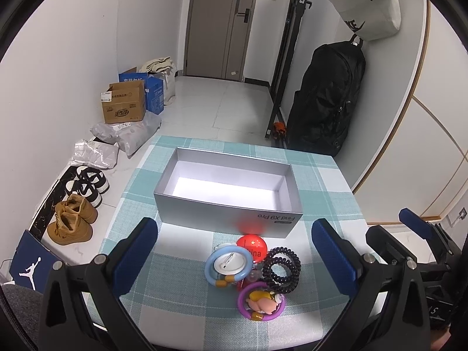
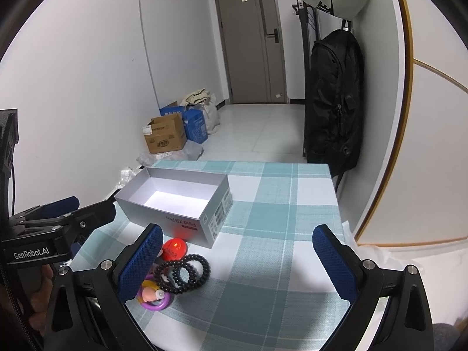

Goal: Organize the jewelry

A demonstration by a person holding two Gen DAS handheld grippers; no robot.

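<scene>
An open, empty grey box (image 1: 228,201) stands on the checked tablecloth (image 1: 187,286); it also shows in the right wrist view (image 2: 175,204). In front of it lies a pile: a red round badge (image 1: 252,247), a blue ring with a white badge (image 1: 228,265), black bead bracelets (image 1: 281,269) and a purple ring with a small figure (image 1: 261,301). My left gripper (image 1: 234,259) is open, above the pile. My right gripper (image 2: 238,260) is open and empty, just right of the bracelets (image 2: 184,273), red badge (image 2: 174,249) and purple ring (image 2: 153,297).
The table's right edge is near a wall with a hanging black backpack (image 1: 324,96). Shoes (image 1: 73,219), cardboard boxes (image 1: 124,106) and bags lie on the floor at the left. A door (image 1: 222,23) is at the back.
</scene>
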